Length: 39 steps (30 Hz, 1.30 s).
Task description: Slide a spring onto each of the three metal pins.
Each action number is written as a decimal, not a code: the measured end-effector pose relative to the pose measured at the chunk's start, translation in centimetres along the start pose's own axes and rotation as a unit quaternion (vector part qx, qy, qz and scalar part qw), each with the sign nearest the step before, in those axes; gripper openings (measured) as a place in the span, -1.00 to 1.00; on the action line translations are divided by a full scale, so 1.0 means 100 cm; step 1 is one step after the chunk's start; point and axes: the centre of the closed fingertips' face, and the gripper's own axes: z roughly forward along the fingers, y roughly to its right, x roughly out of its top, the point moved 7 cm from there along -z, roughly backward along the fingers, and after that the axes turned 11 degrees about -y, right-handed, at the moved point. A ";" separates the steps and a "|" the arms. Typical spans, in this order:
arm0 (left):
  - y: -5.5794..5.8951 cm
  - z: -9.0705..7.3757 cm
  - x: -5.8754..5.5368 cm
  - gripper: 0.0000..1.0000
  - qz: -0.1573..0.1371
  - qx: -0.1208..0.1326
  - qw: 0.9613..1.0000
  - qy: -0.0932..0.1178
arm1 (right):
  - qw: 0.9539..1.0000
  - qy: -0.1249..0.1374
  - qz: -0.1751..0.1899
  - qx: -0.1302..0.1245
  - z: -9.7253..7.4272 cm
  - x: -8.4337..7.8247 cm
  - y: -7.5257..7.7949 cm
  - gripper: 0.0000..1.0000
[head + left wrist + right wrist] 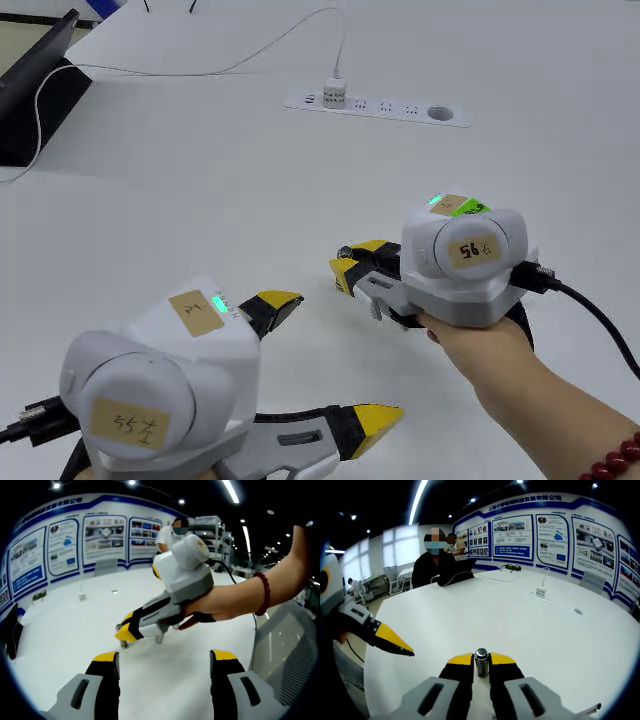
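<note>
Our right gripper pinches pin wearing spring; left gripper, near pin, gapes empty. We risk slip: round pin, narrow pinch.

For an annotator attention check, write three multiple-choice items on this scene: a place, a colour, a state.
1. The spring sits: A on a chair; B between the right gripper's jaws; C on the floor.
2. The gripper tips are: A red; B yellow; C blue.
3. The left gripper is: A open; B shut on the spring; C shut on a cable.
Answers: B, the right gripper view shows it clamped there; B, yellow in every view; A, its jaws stand wide apart.
</note>
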 end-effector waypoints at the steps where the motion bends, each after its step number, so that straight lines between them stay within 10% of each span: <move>1: 0.000 0.000 0.000 0.50 0.000 0.001 1.000 0.001 | 1.000 -0.001 0.002 0.000 -0.001 0.000 0.000 -0.71; 39: -0.007 0.023 0.016 0.12 0.047 0.005 0.999 -0.025 | 0.996 0.040 0.059 -0.054 -0.101 -0.004 0.029 -0.05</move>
